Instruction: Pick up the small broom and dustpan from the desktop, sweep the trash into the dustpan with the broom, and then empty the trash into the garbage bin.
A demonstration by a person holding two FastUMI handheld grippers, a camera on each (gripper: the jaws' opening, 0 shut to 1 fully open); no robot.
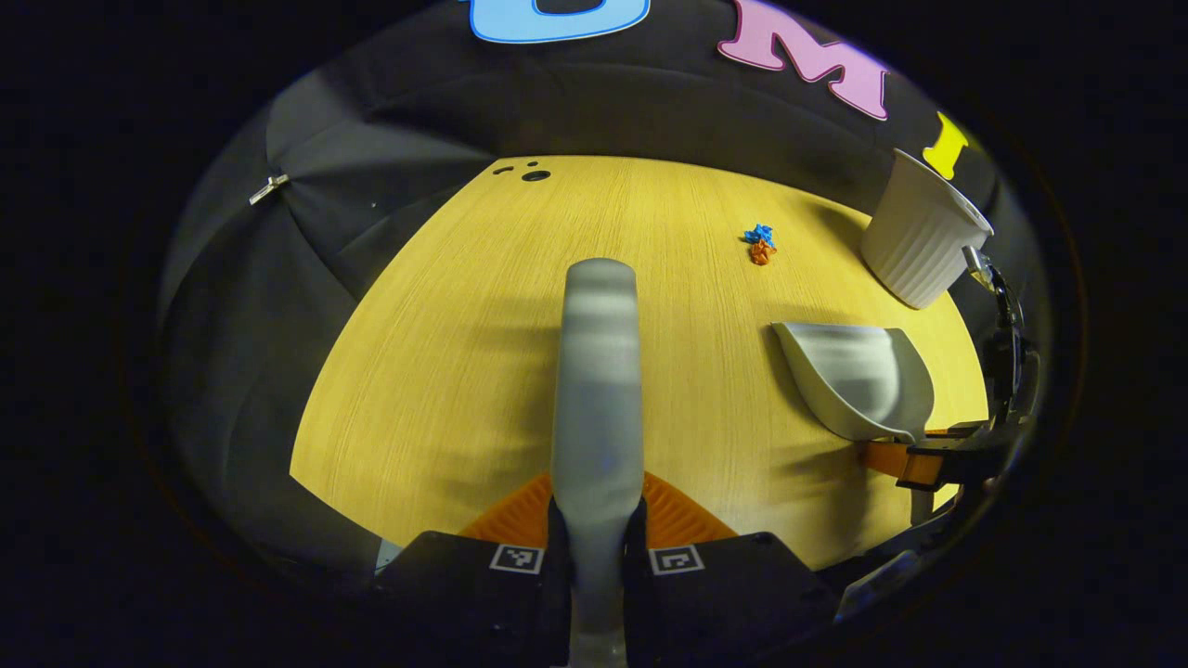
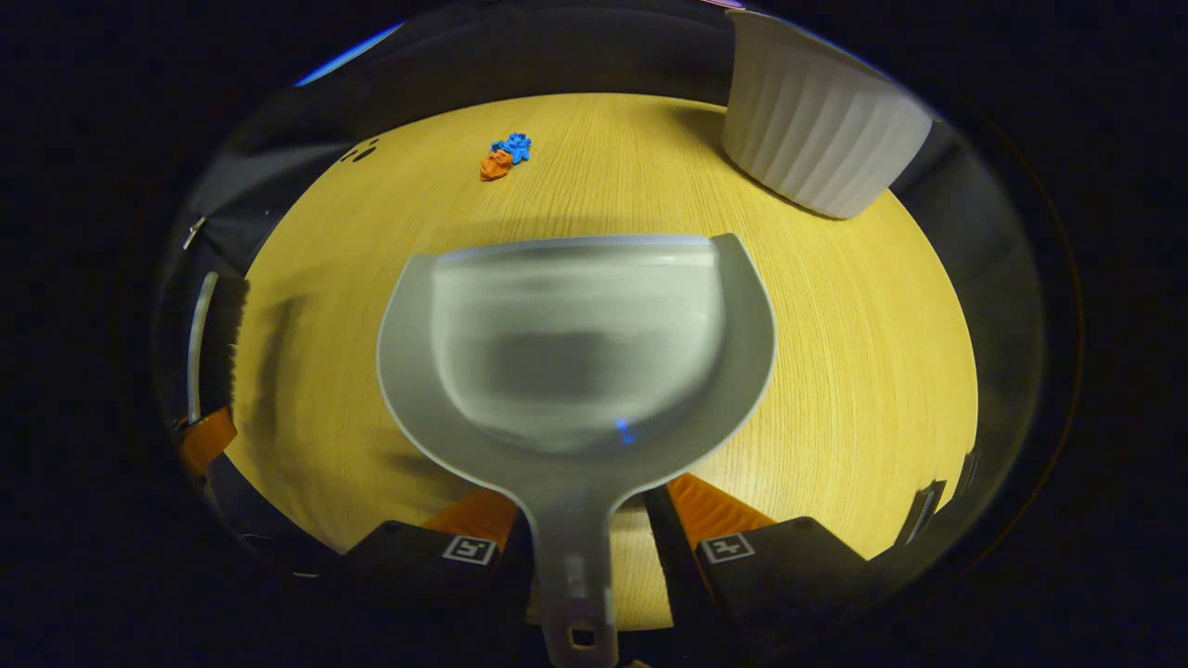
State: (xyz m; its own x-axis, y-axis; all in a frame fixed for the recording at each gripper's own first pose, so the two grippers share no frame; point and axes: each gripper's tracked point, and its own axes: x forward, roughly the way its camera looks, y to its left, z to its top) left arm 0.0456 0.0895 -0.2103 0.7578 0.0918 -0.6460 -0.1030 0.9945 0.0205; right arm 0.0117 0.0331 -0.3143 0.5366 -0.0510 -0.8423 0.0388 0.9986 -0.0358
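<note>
Left hand-held gripper (image 1: 596,543) reaches forward, its fingers pinched tight on a handle. Right hand-held gripper (image 2: 583,543) also points forward, clamped on another handle.

We find no text, brand or number that we can read. The only signs are small square black-and-white coded markers, two on the left tool (image 1: 594,520) and two on the right tool (image 2: 594,547).

Dustpan (image 2: 575,362) motion-blurred; garbage bin (image 2: 817,111) rim cut off.
</note>
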